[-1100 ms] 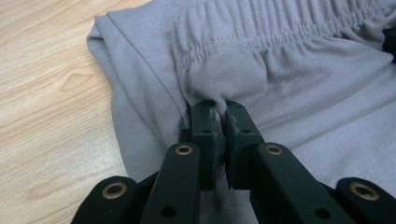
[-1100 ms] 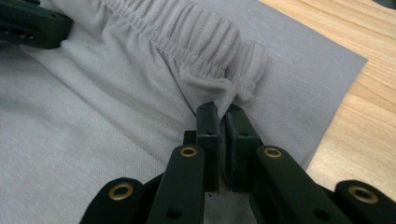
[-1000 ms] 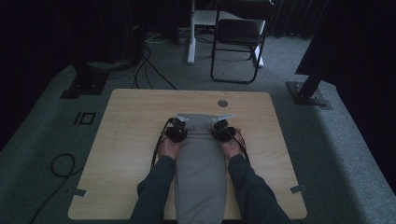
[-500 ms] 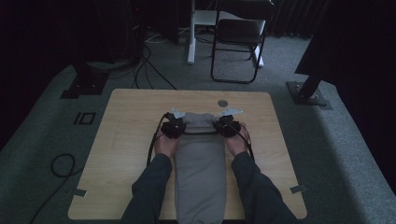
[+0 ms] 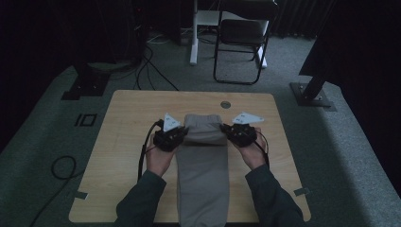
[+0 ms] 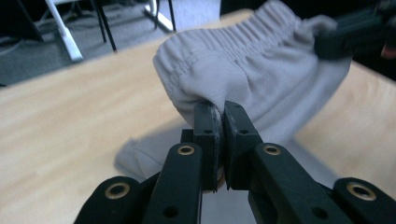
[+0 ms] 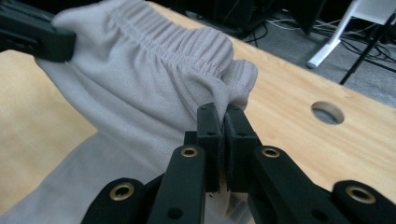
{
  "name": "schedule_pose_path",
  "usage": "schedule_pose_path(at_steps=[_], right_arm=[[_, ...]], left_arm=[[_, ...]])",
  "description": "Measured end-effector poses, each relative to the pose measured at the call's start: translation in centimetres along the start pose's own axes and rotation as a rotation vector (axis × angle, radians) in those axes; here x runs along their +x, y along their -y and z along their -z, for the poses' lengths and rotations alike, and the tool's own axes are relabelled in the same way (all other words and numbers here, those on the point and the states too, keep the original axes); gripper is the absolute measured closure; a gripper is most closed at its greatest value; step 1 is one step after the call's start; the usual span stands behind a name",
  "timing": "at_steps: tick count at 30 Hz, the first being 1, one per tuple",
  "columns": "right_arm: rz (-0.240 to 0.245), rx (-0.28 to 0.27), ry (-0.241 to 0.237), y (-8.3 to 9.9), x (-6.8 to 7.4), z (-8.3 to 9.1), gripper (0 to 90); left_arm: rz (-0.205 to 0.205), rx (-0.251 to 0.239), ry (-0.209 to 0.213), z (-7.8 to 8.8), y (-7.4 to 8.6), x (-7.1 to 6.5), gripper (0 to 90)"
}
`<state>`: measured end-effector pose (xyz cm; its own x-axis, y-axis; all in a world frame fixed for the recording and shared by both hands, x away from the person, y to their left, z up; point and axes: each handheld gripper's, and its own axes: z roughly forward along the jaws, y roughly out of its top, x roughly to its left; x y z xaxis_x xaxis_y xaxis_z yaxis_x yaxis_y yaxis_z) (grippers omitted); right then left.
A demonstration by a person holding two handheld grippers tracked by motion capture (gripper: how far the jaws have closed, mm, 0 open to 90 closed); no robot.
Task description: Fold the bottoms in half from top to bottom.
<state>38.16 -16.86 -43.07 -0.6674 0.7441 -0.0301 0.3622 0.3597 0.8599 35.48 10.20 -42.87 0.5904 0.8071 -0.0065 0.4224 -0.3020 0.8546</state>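
While a second ago its waistband end lay flat, one pair of grey trousers (image 5: 203,156) now has that end raised off the table (image 5: 123,142) between two grippers.

Item: one garment, lengthwise down the table's middle, with its elastic waistband at the far end and its legs running to the near edge. Two grippers: the left gripper (image 6: 219,114) has its jaws pressed together, pinching the waistband's left corner; the right gripper (image 7: 219,116) pinches the right corner likewise. Both hands have come up and back toward the person since the earlier pictures. One round hole (image 5: 225,104) lies in the tabletop just beyond the cloth. Bare wood lies open on both sides and ahead. One chair (image 5: 241,38) stands on the floor well beyond the far edge.
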Motion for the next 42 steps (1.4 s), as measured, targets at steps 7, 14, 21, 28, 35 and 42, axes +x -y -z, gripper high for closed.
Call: schedule_pose_path(at_steps=[7, 14, 21, 28, 35, 42], right_arm=[[0.026, 0.083, -0.044, 4.3, 2.3, 0.7, 86.6], [-0.027, 0.174, -0.100, 9.6, 3.5, -0.1, 86.3], [-0.025, 0.268, -0.109, 12.0, 4.7, -1.1, 86.3], [-0.038, 0.268, -0.107, 12.1, 4.4, -1.9, 85.6], [-0.008, 0.256, -0.070, 11.5, 4.0, -3.1, 85.7], [-0.025, 0.245, -0.058, 10.7, 3.0, -4.6, 85.6]], left_arm=[[0.010, 0.064, 0.038, 0.5, 5.2, -2.7, 85.6], [0.037, 0.157, 0.057, -0.9, 10.0, -4.0, 85.4], [0.041, 0.199, 0.049, -2.0, 13.1, -5.1, 85.2], [0.036, 0.189, 0.050, -2.5, 13.0, -4.6, 85.1], [0.047, 0.172, 0.028, -3.5, 12.6, -3.6, 85.0], [0.044, 0.183, -0.007, -4.9, 11.6, -2.4, 84.9]])
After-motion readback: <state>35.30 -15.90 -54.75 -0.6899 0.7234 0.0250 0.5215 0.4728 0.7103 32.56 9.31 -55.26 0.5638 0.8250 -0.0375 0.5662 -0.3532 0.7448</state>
